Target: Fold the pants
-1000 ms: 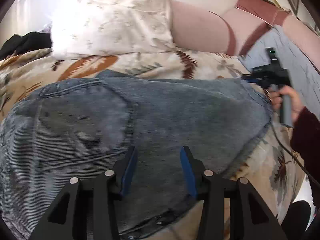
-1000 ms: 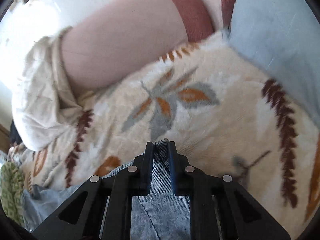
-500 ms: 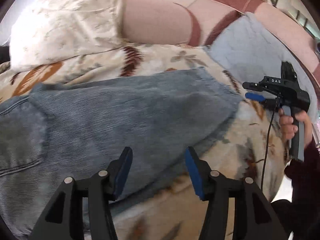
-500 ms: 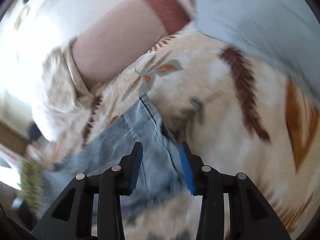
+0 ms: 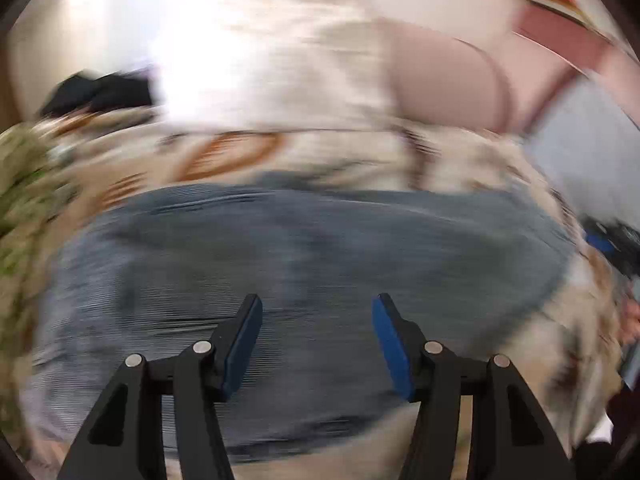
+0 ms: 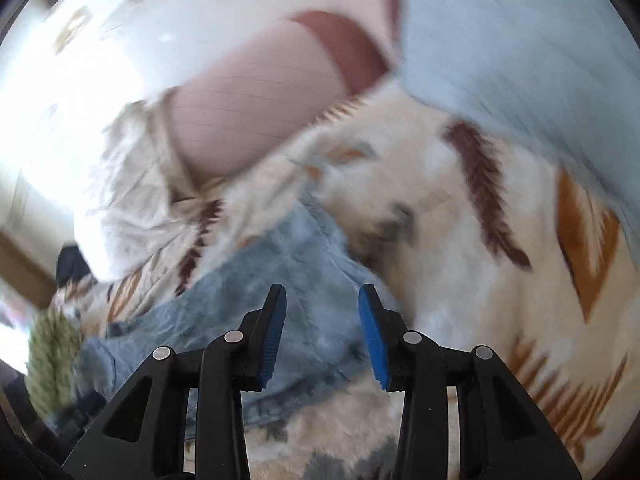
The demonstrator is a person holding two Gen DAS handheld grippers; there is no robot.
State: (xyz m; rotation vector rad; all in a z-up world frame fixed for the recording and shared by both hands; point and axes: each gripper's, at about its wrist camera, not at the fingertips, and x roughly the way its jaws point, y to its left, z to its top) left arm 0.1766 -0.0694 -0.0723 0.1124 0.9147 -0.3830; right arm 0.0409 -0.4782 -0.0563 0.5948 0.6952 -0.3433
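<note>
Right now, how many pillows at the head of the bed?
2 visible: a cream floral pillow left, a pink pillow with a dark red band right of it, both beyond the jeans. Blur may hide others.

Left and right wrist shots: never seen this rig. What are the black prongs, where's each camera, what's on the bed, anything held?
No robot here: a person holds a two-finger gripper in each hand, with a fisheye camera on each one looking forward along its fingers. The black prongs with blue pads at the bottom of each picture are those fingers. One picture looks past the left gripper, the other past the right gripper. Both are motion-blurred. Blue denim pants lie flat on a cream blanket with a leaf pattern; pillows sit beyond. Nothing is held: the left jaws are opening above the denim with nothing between them, and the right jaws stand apart, pads clear of the cloth.
</note>
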